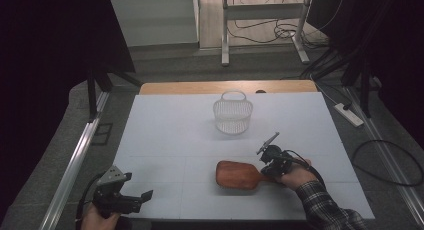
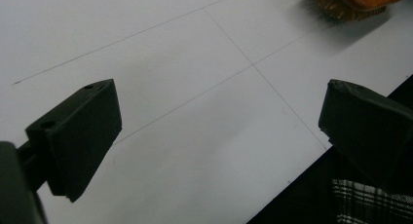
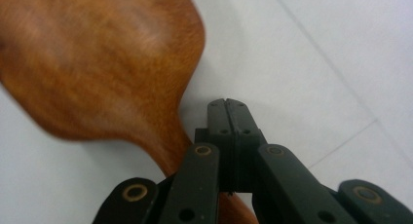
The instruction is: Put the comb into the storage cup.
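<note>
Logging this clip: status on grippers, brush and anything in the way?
Right gripper shut, empty, over the brush handle. Left gripper open, idle near table edge. Wooden brush flat on table, bristles down. Basket well behind, nothing blocking.

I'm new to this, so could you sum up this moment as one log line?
right gripper: shut, empty, above wooden brush handle | left gripper: open, empty | basket: farther back, untouched

Black two-jaw grippers; seemingly plaid sleeve.

Wooden brush — flat on the white table.
Bristles down, glossy brown back up — handle pointing toward 3 o'clock.
</note>
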Tool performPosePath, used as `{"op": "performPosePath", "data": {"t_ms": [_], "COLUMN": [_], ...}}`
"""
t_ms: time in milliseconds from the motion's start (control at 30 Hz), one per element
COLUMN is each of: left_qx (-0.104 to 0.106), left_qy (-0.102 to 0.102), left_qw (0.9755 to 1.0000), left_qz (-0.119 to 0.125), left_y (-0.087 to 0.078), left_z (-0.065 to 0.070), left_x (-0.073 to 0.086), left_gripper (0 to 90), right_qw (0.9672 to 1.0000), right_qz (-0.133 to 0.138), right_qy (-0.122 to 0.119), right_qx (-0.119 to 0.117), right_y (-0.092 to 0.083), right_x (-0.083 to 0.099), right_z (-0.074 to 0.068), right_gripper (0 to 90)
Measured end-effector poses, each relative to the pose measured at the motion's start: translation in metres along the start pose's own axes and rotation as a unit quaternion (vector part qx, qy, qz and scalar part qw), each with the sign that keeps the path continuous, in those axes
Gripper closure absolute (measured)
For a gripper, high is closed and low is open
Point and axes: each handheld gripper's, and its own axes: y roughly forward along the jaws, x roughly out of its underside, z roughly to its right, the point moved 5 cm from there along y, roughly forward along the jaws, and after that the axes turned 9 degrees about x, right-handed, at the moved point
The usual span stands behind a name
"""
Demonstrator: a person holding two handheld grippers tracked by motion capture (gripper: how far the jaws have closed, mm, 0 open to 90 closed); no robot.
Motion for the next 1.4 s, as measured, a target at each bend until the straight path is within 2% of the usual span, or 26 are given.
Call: {"op": "performPosePath", "data": {"t_ms": [367,700,933,1067,1167,1200,1333,1367,1400], "left_qx": [-0.001,-0.002,-0.002,-0.002,-0.002,-0.002,-0.002,-0.002,-0.002], "left_qy": [0.002,0.004,0.004,0.004,0.004,0.004,0.004,0.004,0.004], "left_qw": [1.0,1.0,1.0,1.0,1.0,1.0,1.0,1.0,1.0], "left_qz": [-0.002,-0.004,-0.004,-0.004,-0.004,-0.004,-0.004,-0.004,-0.004], "left_y": [0.001,0.001,0.001,0.001,0.001,0.001,0.001,0.001,0.001], "left_z": [0.0,0.0,0.0,0.0,0.0,0.0,0.0,0.0,0.0], "left_x": [0.0,-0.001,-0.001,-0.001,-0.001,-0.001,-0.001,-0.001,-0.001], "left_gripper": [3.0,3.1,3.1,3.1,3.1,3.1,3.1,3.1,3.1], "right_qw": [0.9999,0.9997,0.9998,0.9995,0.9989,0.9986,0.9978,0.9968,0.9963], "right_qz": [0.007,0.011,0.012,0.028,0.042,0.048,0.057,0.068,0.074], "right_qy": [0.006,0.001,0.0,0.011,0.018,0.022,0.029,0.036,0.039], "right_qx": [-0.012,-0.021,-0.015,-0.006,0.004,0.01,0.018,0.022,0.021], "right_y": [-0.008,-0.015,-0.017,-0.024,-0.03,-0.034,-0.039,-0.044,-0.045], "right_x": [0.018,0.028,0.029,0.029,0.031,0.033,0.035,0.037,0.037], "right_z": [-0.012,-0.023,-0.026,-0.021,-0.017,-0.016,-0.014,-0.012,-0.012], "right_gripper": [89.7,89.6,89.6,89.1,84.4,79.4,74.2,66.2,63.9]}}
